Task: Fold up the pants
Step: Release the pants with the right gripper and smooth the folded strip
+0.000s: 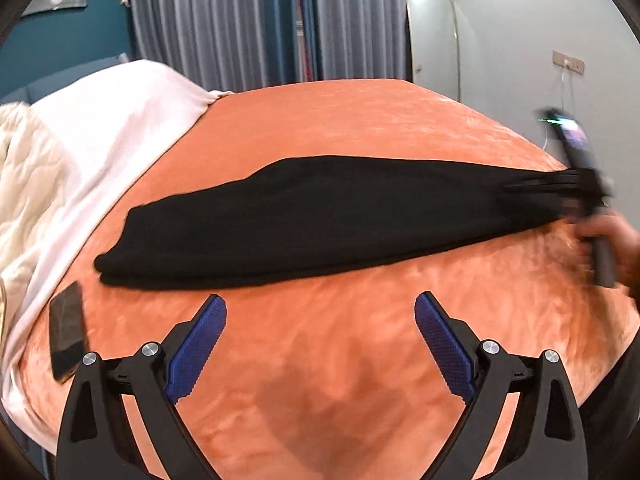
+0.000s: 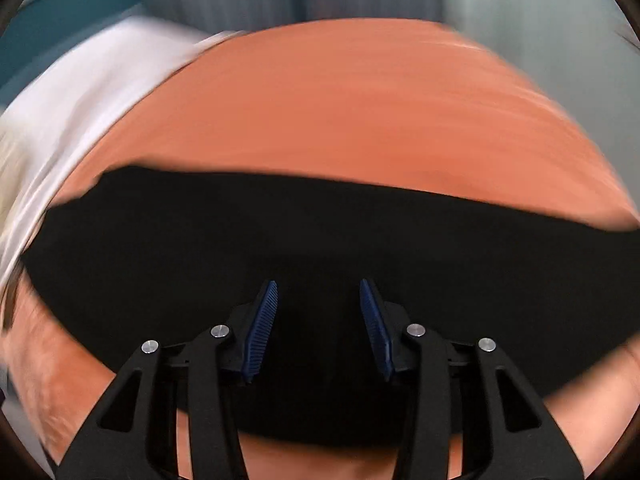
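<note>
While the black pants (image 1: 320,216) lay folded lengthwise across the orange bedspread (image 1: 360,120), the left gripper (image 1: 320,308) hung at six o'clock, jaws wide and empty. The right gripper (image 2: 318,292), half-open at three o'clock, gripped nothing; the crosswise fold looked next.

Both wrist views looked down across the bed (image 1: 360,120) toward the curtains (image 1: 224,20); the right sat nearer the shared black pants (image 2: 280,232).
</note>
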Tool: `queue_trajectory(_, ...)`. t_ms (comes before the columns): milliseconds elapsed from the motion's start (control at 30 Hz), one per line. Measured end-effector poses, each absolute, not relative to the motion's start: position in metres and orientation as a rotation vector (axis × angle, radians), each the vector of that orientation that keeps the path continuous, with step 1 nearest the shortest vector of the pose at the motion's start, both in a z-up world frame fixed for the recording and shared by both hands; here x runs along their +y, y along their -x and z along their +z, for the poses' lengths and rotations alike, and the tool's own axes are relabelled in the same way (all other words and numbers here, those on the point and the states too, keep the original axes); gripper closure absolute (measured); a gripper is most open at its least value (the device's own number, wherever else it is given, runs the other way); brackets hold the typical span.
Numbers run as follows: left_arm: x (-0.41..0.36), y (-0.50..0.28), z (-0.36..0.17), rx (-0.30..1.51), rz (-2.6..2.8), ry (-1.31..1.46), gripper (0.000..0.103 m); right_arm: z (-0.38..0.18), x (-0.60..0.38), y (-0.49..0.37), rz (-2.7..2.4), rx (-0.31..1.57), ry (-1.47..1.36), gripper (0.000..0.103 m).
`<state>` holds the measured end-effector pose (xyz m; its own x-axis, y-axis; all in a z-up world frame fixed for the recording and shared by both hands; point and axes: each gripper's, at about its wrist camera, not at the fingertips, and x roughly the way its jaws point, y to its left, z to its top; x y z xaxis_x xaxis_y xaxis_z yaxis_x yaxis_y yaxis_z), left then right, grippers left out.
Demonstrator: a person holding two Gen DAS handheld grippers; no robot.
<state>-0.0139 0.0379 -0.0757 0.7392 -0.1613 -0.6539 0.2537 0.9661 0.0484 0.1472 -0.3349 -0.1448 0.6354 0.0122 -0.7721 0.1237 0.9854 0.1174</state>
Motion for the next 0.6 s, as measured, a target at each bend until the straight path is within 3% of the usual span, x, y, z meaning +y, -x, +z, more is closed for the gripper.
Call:
queue_trajectory(300,-0.066,-0.034,-0.063,0.761,-0.242,-0.058,0.010,-0.145,-0.584,-0.041,-0.439,0.819,-0.477,0.057)
queue_trajectory(567,-0.135,-0.069,-0.058,0.779,-0.167,-0.053,0.010,-0.141,-0.594,-0.078,-0.304,0.844,-0.331,0.052)
queue_trajectory(600,-0.139,-0.073,-0.058,0.784,-0.161,-0.055,0.010,-0.144,-0.596,-0.085,-0.295,0.860,-0.304,0.062)
